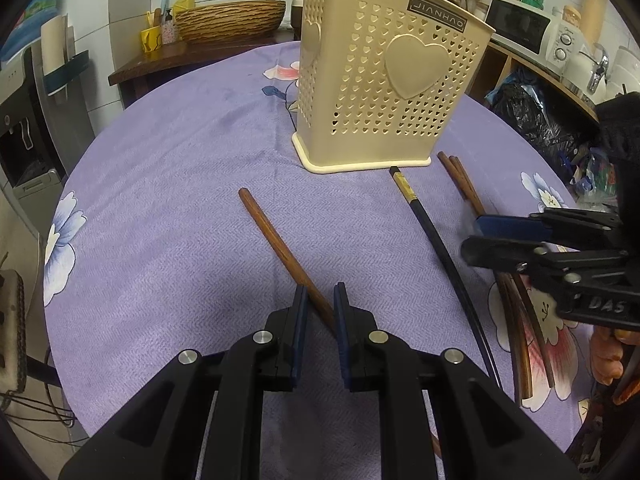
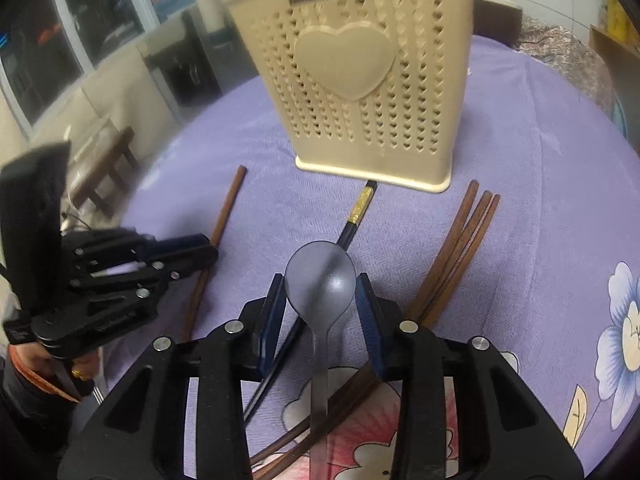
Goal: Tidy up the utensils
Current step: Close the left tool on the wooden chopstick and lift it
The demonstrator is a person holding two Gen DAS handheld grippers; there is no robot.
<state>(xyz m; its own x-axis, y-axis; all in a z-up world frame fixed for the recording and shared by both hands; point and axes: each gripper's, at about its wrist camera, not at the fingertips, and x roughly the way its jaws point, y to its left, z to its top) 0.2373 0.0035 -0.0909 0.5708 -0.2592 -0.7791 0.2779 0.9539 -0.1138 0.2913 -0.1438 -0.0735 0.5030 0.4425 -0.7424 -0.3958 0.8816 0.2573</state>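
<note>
- The left gripper (image 1: pixel 321 294) is held low over the purple tablecloth (image 1: pixel 180 160), its jaws spread with a gap between the pads; a single brown chopstick (image 1: pixel 276 242) runs between them at a slant, and no squeeze on it can be seen.
- That straddle is judged to be a lining-up for a pinch, since the stick lies apart from the others and can be taken without disturbing them.
- The right gripper (image 2: pixel 320 292) is spread wide, and a grey spoon (image 2: pixel 320 280) sits between its fingers with the bowl forward and the handle running back under the tool. A gap shows on each side of the bowl, so the spoon is framed rather than clamped; whether it rests on the cloth or is carried cannot be told.
- The cream utensil holder (image 2: pixel 352 80) stands upright towards the far edge of the table, its open top presumably the destination for everything loose.
- A black chopstick (image 2: pixel 360 208) with a gold band lies with its tip just at the holder's base, and a bundle of brown chopsticks (image 2: pixel 464 240) lies to the right of it, fanned at the far ends.
- The sorting is judged to be far from finished: several pieces lie outside the holder.
</note>
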